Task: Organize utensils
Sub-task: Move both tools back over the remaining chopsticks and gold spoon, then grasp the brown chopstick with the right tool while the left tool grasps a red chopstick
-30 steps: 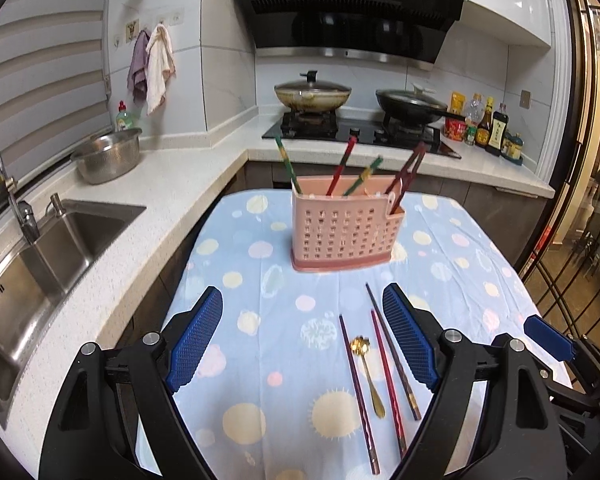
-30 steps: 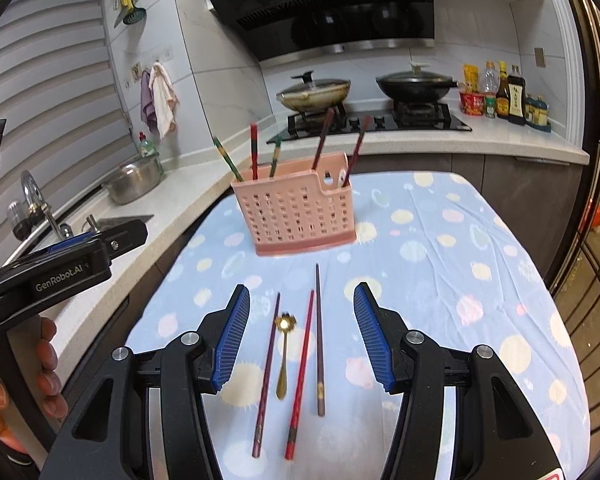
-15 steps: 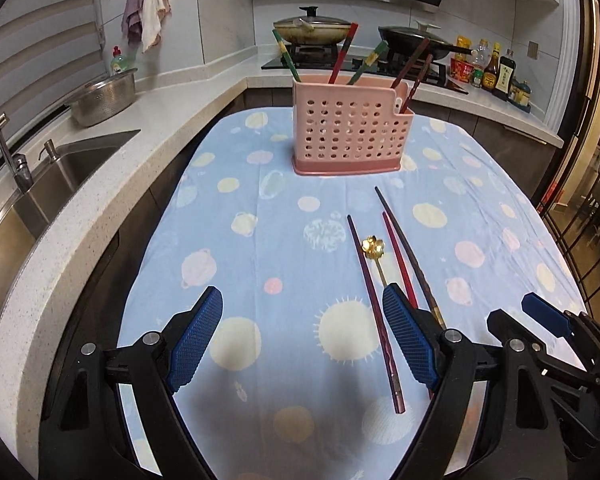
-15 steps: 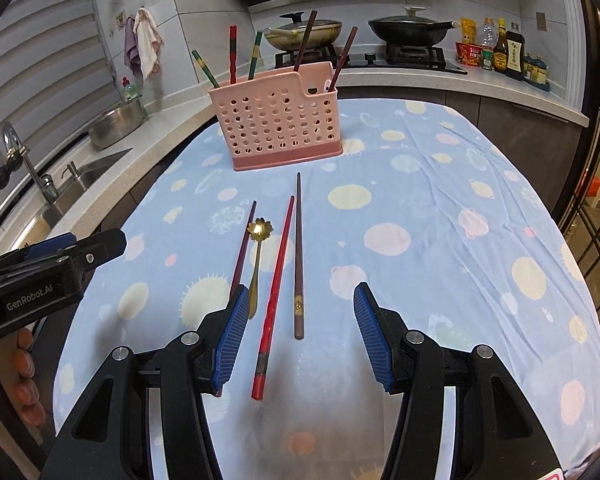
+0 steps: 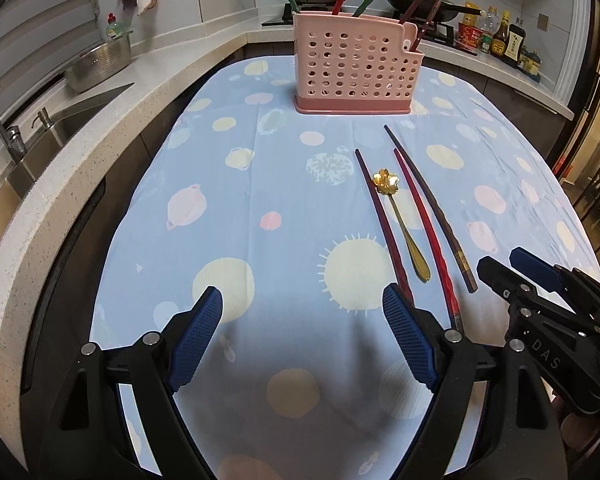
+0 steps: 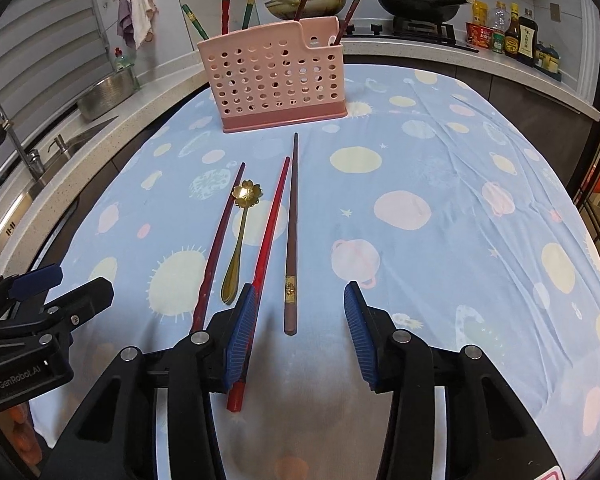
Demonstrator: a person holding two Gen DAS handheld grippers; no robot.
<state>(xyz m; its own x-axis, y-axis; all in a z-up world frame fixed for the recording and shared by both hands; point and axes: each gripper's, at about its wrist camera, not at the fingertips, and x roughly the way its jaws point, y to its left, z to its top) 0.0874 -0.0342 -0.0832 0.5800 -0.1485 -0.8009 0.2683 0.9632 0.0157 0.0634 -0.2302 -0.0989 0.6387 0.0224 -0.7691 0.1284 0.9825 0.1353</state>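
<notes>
The pink holder (image 6: pixel 278 80) contains upright chopsticks (image 6: pixel 226 2); left gripper (image 5: pixel 302 338) gapes wide, empty; right gripper (image 6: pixel 300 330), jaws just narrowed, straddles the brown chopstick (image 6: pixel 292 236) ungripped.

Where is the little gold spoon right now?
In the right wrist view the gold spoon lies on the tablecloth between the dark red chopstick and bright red chopstick.

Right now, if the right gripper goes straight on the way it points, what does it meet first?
Most likely the brown chopstick: its near end lies between the open fingers of the right gripper, which have just been closing. Under it is only the tablecloth. Depth is hard to judge here.
</notes>
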